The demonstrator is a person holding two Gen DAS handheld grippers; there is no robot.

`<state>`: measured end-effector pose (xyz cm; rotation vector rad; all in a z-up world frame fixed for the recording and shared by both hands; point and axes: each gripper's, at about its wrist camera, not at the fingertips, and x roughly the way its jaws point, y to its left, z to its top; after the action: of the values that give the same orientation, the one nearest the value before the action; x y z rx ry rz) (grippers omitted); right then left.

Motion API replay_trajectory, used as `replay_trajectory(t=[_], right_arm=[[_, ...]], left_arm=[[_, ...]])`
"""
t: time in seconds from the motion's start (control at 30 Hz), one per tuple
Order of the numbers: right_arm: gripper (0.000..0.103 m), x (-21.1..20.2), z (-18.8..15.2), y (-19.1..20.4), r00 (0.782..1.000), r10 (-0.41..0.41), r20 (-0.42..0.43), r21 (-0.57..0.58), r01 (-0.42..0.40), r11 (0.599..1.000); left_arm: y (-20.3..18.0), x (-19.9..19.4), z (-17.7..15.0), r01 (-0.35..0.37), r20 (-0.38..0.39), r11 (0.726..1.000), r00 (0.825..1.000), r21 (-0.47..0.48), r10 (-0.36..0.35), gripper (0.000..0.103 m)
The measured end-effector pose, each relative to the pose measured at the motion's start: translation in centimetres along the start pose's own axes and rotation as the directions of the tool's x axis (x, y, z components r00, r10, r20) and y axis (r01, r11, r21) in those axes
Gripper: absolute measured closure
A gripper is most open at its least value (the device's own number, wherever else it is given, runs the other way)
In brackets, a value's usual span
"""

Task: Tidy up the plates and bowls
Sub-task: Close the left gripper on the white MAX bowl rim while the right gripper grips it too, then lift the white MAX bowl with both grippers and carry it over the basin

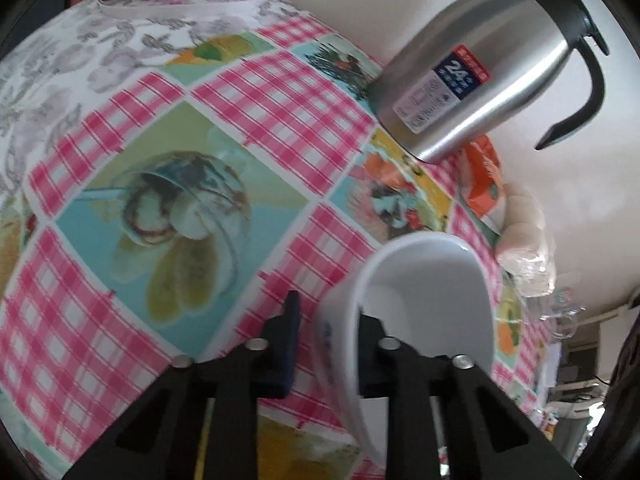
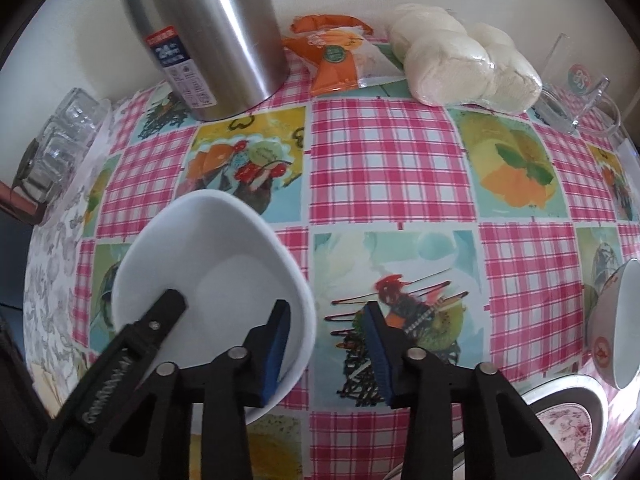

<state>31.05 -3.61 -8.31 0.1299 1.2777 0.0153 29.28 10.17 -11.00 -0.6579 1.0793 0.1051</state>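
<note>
Two grippers are in our view, and one white bowl sits between them. Our left gripper straddles the bowl's rim, one finger outside the wall and the other inside, but a clear gap shows beside the outer finger, so we cannot tell whether it grips. In the right wrist view the same bowl lies just left of our right gripper, whose blue-padded fingers stand apart with nothing between them; its left finger overlaps the bowl's near edge, though we cannot tell if they touch. We see a checked tablecloth beneath the bowl. A steel jug stands at the back, well apart from the bowl. At the far right a second bowl and a patterned plate sit.
</note>
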Motion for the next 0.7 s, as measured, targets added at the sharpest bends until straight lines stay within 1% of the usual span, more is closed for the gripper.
replay_trajectory(t=[0.03,0.07,0.2,0.3,0.43,0.6,0.7], right_arm=[[0.069,-0.1,-0.1,0.1,1.000,0.003,0.002,-0.004,-0.003,1.000],[0.072,-0.2,-0.1,0.2,1.000,0.008,0.002,-0.005,-0.008,1.000],[0.079,-0.7,-0.5,0.5,1.000,0.028,0.006,-0.022,-0.027,0.999],[0.079,-1.1,-0.9,0.5,0.999,0.038,0.004,-0.018,-0.038,0.999],[0.079,-2.3,-1.1,0.4,0.998,0.053,0.023,-0.020,-0.052,0.998],[0.079,-5.1,-1.5,0.0,0.996,0.068,0.066,-0.022,-0.066,0.998],[0.079,-7.0,-1.8,-0.4,0.992,0.083,0.092,-0.021,-0.081,0.996]], left_arm=[[0.0,0.0,0.0,0.000,-0.002,1.000,1.000,-0.003,0.000,0.086],[0.0,0.0,-0.1,0.001,-0.002,1.000,1.000,-0.003,-0.001,0.086],[0.3,-0.1,-0.3,0.039,-0.023,0.999,0.999,-0.026,-0.040,0.086],[0.2,-0.8,-0.4,0.037,-0.016,0.999,0.999,-0.023,-0.037,0.086],[-0.2,-2.4,-0.5,0.049,-0.002,0.999,0.999,-0.005,-0.049,0.086],[-1.4,-4.5,-0.8,0.081,0.019,0.997,0.997,0.016,-0.081,0.086],[-2.2,-6.4,-1.1,0.094,0.041,0.995,0.995,0.040,-0.096,0.086]])
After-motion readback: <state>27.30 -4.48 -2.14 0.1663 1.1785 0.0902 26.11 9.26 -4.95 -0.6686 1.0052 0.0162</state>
